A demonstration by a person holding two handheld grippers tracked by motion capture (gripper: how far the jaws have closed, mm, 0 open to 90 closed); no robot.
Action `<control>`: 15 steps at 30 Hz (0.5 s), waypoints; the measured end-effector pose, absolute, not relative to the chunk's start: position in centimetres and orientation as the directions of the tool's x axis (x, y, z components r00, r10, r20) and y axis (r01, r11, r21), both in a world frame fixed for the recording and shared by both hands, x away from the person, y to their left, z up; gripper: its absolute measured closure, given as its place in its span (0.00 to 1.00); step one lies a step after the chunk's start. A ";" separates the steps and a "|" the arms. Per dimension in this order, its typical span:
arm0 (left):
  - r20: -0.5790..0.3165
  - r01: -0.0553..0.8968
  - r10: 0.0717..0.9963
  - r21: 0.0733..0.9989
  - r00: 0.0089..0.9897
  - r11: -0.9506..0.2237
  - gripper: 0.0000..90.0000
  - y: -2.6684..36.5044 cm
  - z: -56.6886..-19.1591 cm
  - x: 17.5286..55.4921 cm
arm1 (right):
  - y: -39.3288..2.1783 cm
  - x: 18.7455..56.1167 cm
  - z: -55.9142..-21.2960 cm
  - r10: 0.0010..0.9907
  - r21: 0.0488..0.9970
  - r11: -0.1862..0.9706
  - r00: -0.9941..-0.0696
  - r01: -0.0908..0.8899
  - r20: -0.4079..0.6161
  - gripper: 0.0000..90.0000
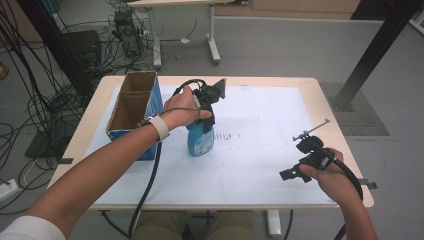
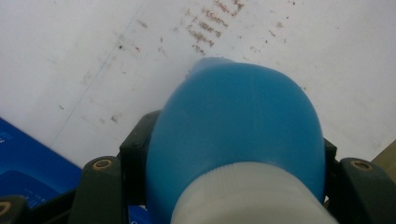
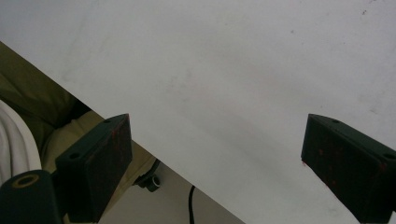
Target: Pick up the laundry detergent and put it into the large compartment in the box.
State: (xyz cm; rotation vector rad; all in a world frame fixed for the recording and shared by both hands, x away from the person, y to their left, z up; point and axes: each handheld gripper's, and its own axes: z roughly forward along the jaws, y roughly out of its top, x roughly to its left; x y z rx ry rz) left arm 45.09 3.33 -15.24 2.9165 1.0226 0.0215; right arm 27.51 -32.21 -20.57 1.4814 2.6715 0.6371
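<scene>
A blue plastic bottle (image 1: 201, 139) with a white cap stands upright on the white table sheet (image 1: 260, 125), just right of a blue cardboard box (image 1: 134, 112). My left gripper (image 1: 204, 120) comes down on it from above and is shut on the bottle's upper body. In the left gripper view the bottle (image 2: 238, 135) sits wedged between the two black jaws, its white cap (image 2: 252, 196) nearest the camera. My right gripper (image 1: 290, 173) rests low at the table's front right, open, with nothing between its fingers (image 3: 100, 158).
The open-topped box stands at the table's left side, its inside brown and bare. Brownish smudges (image 1: 227, 135) mark the sheet right of the bottle. Beyond the table are a second desk, dark frame posts and tangled cables on the floor.
</scene>
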 end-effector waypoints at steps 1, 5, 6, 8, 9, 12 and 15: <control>-0.004 0.624 0.625 0.053 0.781 -0.780 0.42 3.4 -15.2 45.1 | -32.2 27.5 -20.6 0.819 0.360 0.464 -0.547 0.810 0.176 0.10; -0.011 0.634 0.634 0.052 0.773 -0.772 0.42 3.6 -15.1 45.3 | -32.4 27.3 -20.5 0.821 0.363 0.461 -0.544 0.810 0.173 0.10; -0.017 0.638 0.638 0.052 0.770 -0.768 0.42 3.6 -15.1 45.3 | -32.4 27.3 -20.4 0.821 0.363 0.460 -0.544 0.810 0.172 0.10; -0.033 0.643 0.642 0.054 0.766 -0.764 0.41 3.8 -14.9 45.4 | -32.5 27.2 -20.4 0.821 0.364 0.460 -0.544 0.809 0.171 0.10; -0.031 0.645 0.645 0.051 0.764 -0.762 0.41 3.8 -14.8 45.4 | -32.5 27.2 -20.3 0.822 0.364 0.460 -0.543 0.810 0.171 0.10; -0.023 0.659 0.658 0.055 0.752 -0.751 0.41 3.8 -14.3 45.0 | -32.5 27.1 -20.2 0.824 0.365 0.458 -0.541 0.811 0.170 0.10; -0.020 0.670 0.670 0.057 0.742 -0.740 0.41 4.0 -13.8 44.9 | -32.4 27.0 -20.2 0.823 0.366 0.459 -0.543 0.810 0.169 0.10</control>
